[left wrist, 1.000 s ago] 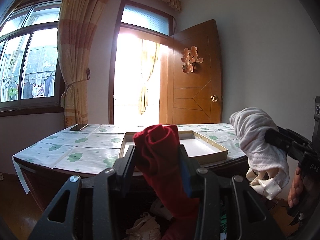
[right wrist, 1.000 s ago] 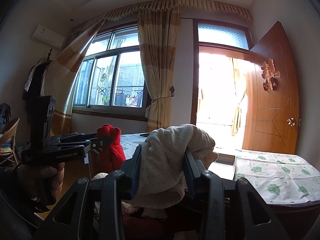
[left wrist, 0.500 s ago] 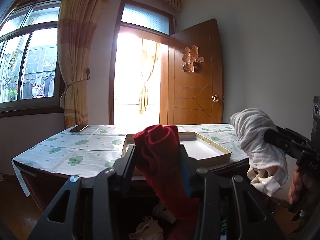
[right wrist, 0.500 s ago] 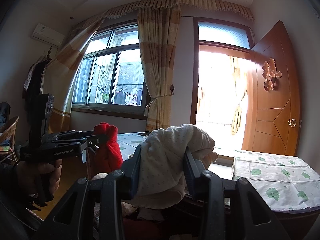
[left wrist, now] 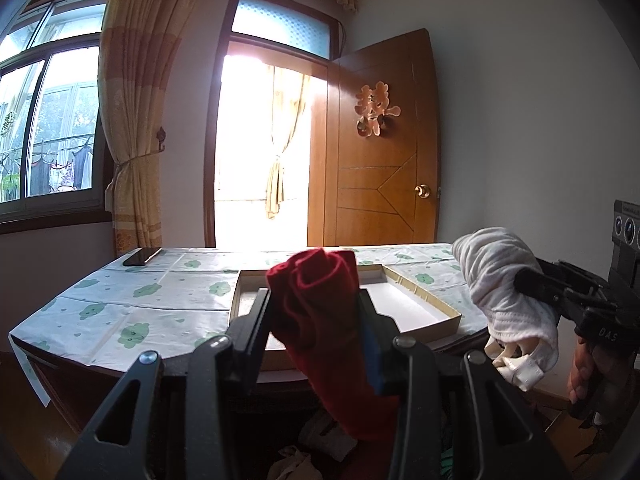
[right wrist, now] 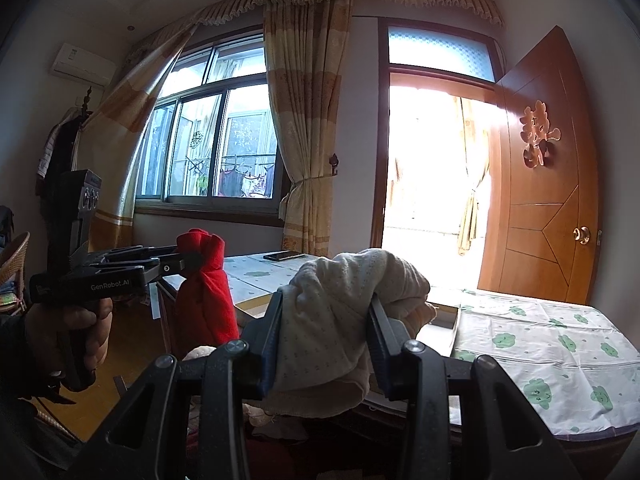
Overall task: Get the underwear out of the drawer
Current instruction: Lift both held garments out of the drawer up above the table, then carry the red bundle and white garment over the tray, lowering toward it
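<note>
While a table draped in a smooth white cloth printed with green blobs fills the middle of both views, a shallow cardboard tray with a white floor is seen lying on it. A soft, crumpled red underwear is clamped between the closed fingers of the left gripper at lower centre; "GenRobot.AI" is read on that gripper's side at the left of the right wrist view. A cream, finely dotted knit underwear is pinched by the right gripper. Both garments are held above what may be the drawer, in shadow below. Since the earlier frames the table and tray have drawn slightly nearer.
</note>
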The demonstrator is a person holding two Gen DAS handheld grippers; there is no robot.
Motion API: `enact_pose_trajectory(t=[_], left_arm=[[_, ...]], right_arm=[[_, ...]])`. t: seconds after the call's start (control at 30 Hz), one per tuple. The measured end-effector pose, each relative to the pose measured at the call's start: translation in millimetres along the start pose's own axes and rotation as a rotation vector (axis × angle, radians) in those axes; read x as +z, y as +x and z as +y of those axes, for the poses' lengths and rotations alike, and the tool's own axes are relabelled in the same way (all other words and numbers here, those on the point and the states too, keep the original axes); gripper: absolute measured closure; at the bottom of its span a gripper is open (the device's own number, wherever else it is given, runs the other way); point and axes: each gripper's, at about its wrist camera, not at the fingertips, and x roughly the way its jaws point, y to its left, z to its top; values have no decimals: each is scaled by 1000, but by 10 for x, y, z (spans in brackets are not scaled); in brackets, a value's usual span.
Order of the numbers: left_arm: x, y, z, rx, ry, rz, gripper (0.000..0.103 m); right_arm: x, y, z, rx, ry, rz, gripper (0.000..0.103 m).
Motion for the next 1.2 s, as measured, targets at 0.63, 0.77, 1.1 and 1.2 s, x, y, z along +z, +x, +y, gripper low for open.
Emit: enact_pose_trajectory(t=[0.63,0.77,1.1,1.2], left_arm=[[509,701,164,-19,25,101,63],[652,941,248,-9,24,132,63],[766,1597,375,58,85,226,63],[770,1754,382,73,102,243,63]], right_arm=[[242,584,-456,-39,-36,127,62],[308,775,-540,-53,-70,160,62],[335,1206,-806,-101,-139,267,62],[310,1283,-866,-116,-151,291,62]])
